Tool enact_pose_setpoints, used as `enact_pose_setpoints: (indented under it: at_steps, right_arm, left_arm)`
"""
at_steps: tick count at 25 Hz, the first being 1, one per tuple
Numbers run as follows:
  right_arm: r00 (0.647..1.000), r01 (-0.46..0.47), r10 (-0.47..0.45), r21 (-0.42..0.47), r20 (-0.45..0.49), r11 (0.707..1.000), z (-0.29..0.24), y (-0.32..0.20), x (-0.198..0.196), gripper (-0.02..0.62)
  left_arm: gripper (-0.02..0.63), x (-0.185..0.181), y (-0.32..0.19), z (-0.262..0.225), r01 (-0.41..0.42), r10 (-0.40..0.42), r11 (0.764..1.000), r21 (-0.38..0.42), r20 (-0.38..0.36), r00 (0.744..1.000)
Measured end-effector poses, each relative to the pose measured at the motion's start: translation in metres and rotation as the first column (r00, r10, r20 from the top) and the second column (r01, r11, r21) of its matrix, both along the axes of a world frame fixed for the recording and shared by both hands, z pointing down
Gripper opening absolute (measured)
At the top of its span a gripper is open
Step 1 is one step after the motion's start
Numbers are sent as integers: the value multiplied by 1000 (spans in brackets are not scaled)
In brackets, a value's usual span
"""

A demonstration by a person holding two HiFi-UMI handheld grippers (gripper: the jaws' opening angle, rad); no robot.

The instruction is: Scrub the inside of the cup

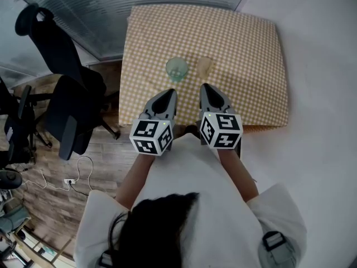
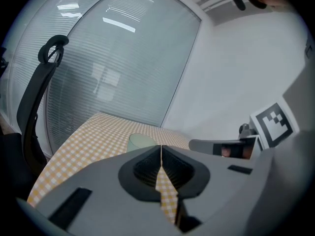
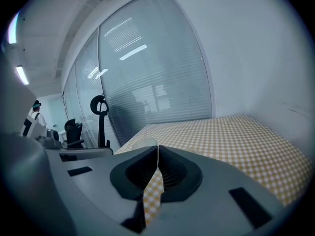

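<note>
A pale green cup (image 1: 177, 68) stands upright on the yellow-checked tablecloth (image 1: 245, 49), and a small pale tan object (image 1: 204, 66) sits just to its right; I cannot tell what that object is. My left gripper (image 1: 169, 94) hovers just short of the cup, near the table's front edge, with its jaws shut and empty. The right gripper (image 1: 206, 88) is held beside it, close to the tan object, jaws together with nothing between them. In the left gripper view the cup (image 2: 141, 141) shows just past the closed jaw tips (image 2: 161, 146). The right gripper's closed tips (image 3: 157, 147) hide most of what lies ahead.
Black office chairs (image 1: 67, 94) stand left of the table. A glass wall with blinds (image 2: 123, 68) runs behind it and a white wall (image 1: 318, 66) along the right. A cable and socket (image 1: 70, 180) lie on the wooden floor.
</note>
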State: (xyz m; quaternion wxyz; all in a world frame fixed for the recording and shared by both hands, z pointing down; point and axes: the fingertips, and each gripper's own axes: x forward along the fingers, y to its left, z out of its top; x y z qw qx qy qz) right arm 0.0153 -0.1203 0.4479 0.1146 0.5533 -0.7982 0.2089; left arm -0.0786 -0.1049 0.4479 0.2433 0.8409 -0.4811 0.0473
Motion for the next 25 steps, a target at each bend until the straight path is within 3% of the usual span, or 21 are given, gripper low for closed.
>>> enact_pose_setpoints:
  at_steps: [11, 25]
  right_arm:
    - [998, 50, -50, -10, -35, 999, 11, 20, -14, 34]
    - [998, 43, -43, 5, -54, 999, 10, 24, -13, 34]
  left_arm:
    - [15, 10, 11, 6, -10, 10, 1000, -13, 8, 1000]
    - [14, 15, 10, 7, -19, 19, 1000, -3, 40, 999]
